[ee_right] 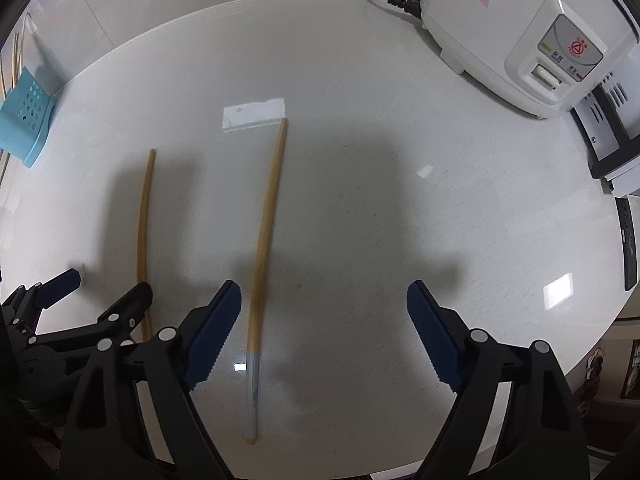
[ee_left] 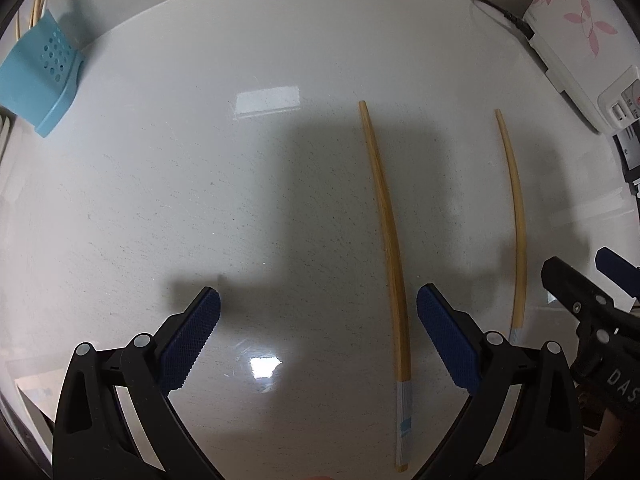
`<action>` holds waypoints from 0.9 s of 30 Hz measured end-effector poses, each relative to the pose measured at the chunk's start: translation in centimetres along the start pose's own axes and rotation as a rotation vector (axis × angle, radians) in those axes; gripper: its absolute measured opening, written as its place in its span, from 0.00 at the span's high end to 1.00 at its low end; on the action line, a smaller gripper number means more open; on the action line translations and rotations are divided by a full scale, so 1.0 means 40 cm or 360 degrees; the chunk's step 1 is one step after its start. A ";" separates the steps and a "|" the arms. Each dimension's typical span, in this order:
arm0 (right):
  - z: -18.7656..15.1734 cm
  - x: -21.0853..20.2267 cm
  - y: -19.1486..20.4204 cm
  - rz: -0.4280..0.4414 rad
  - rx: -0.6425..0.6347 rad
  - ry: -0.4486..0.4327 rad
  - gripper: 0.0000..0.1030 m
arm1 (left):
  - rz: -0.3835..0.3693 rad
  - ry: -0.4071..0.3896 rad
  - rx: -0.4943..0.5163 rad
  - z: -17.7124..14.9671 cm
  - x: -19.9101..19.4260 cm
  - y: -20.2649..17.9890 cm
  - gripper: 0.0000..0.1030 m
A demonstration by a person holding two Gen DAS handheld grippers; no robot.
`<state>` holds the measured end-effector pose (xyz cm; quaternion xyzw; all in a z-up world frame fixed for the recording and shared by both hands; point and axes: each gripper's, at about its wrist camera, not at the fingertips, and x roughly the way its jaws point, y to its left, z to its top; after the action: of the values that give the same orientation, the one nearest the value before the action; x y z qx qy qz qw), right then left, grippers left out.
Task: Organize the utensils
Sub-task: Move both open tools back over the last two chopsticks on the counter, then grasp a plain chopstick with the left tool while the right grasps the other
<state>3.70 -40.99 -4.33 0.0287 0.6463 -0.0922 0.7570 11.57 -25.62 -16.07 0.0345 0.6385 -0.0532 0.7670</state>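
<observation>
White speckled countertop [ee_left: 200,200] fills both views, glossy with reflected light. Nearest, the left gripper [ee_left: 318,332] hovers with fingers spread wide and empty; one chopstick [ee_left: 390,248] lies just inside its right finger. The right gripper [ee_right: 324,328] is likewise wide apart and holds nothing, with the second chopstick [ee_right: 264,256] lying just beside its left finger. Both chopsticks lie roughly parallel, apart from each other. Farther off, a blue perforated utensil holder [ee_left: 38,76] stands at the left back edge, and a white rice cooker [ee_right: 520,36] sits at the right back.
</observation>
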 end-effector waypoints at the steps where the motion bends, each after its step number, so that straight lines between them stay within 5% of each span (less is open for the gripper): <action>1: -0.002 0.001 0.003 0.0003 -0.0003 0.0007 0.22 | 0.0005 0.0005 0.0004 0.000 0.003 -0.004 0.07; 8: -0.001 -0.007 0.010 -0.0013 0.0004 0.0016 0.23 | 0.0038 0.0004 0.0036 0.014 0.003 -0.018 0.15; 14: 0.011 -0.016 0.017 0.0007 -0.0014 0.0021 0.24 | 0.0030 0.0034 0.0069 0.014 -0.020 -0.035 0.56; 16: 0.012 -0.018 0.028 0.0003 -0.0033 0.0019 0.24 | 0.0022 0.0055 0.0083 0.014 -0.027 -0.037 0.87; 17: 0.011 -0.016 0.034 0.0002 -0.0038 0.0024 0.24 | 0.0013 0.0068 0.0086 0.017 -0.027 -0.038 0.91; 27: 0.008 0.006 0.092 -0.0001 -0.0077 0.0124 0.49 | -0.0041 0.0089 0.0028 0.023 -0.034 -0.006 0.94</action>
<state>4.71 -37.47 -4.78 0.0138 0.6772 -0.0754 0.7318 12.17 -25.94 -14.55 0.0346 0.6597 -0.0678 0.7476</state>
